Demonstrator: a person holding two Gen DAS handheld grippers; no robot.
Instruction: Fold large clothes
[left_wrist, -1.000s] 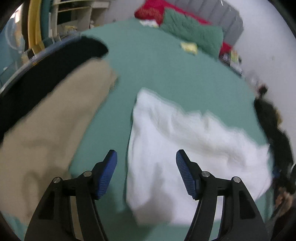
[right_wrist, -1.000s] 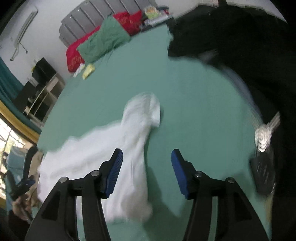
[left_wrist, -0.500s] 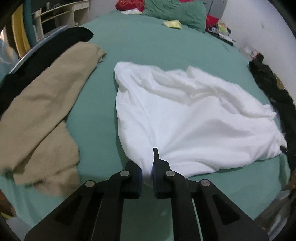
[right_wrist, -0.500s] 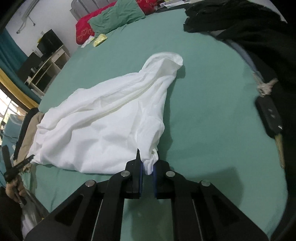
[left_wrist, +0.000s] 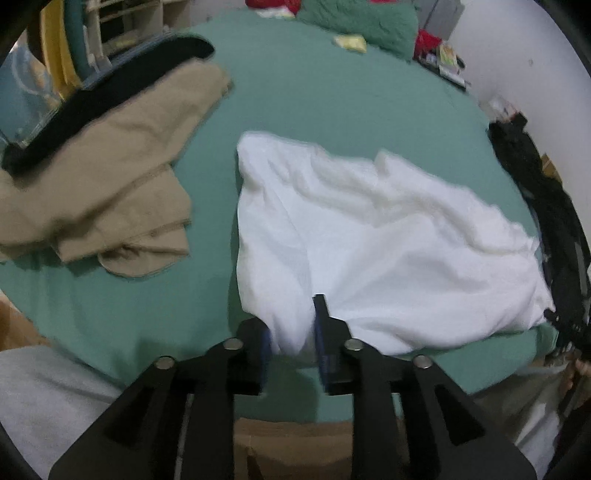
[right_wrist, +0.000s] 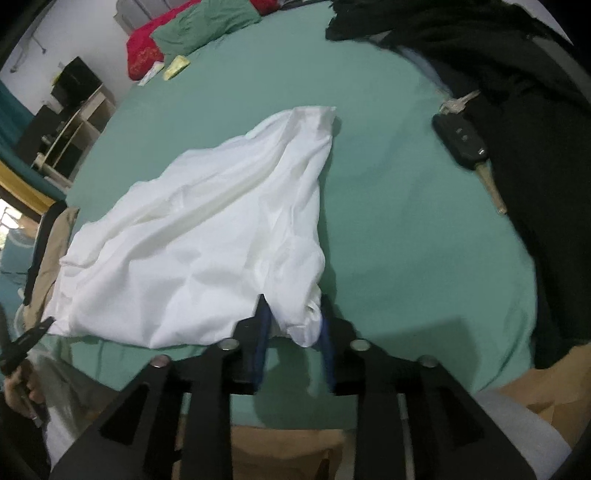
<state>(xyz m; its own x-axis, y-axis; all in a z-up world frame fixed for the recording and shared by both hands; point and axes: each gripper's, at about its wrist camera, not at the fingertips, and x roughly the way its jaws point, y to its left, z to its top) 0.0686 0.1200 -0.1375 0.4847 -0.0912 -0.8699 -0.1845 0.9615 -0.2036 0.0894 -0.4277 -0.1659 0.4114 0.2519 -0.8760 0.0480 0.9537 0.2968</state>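
A large white garment (left_wrist: 369, 229) lies crumpled on the green bed sheet (left_wrist: 332, 96). My left gripper (left_wrist: 291, 332) has its jaws a little apart with the garment's near left corner bunched between them, at the bed's front edge. In the right wrist view the same white garment (right_wrist: 207, 236) spreads to the left. My right gripper (right_wrist: 295, 325) has its jaws a little apart with the near right corner hanging between the blue pads (right_wrist: 263, 325).
Tan trousers (left_wrist: 110, 177) and a black garment (left_wrist: 110, 92) lie at the left. A black pile (right_wrist: 517, 110) and a car key (right_wrist: 465, 144) lie at the right. Pillows (right_wrist: 199, 26) sit at the far end. A brown floor (left_wrist: 295, 443) shows below the bed edge.
Both grippers have pulled back toward the bed's front edge with the garment corners. Their jaws, tightly shut half a second ago, now stand slightly apart around the cloth.
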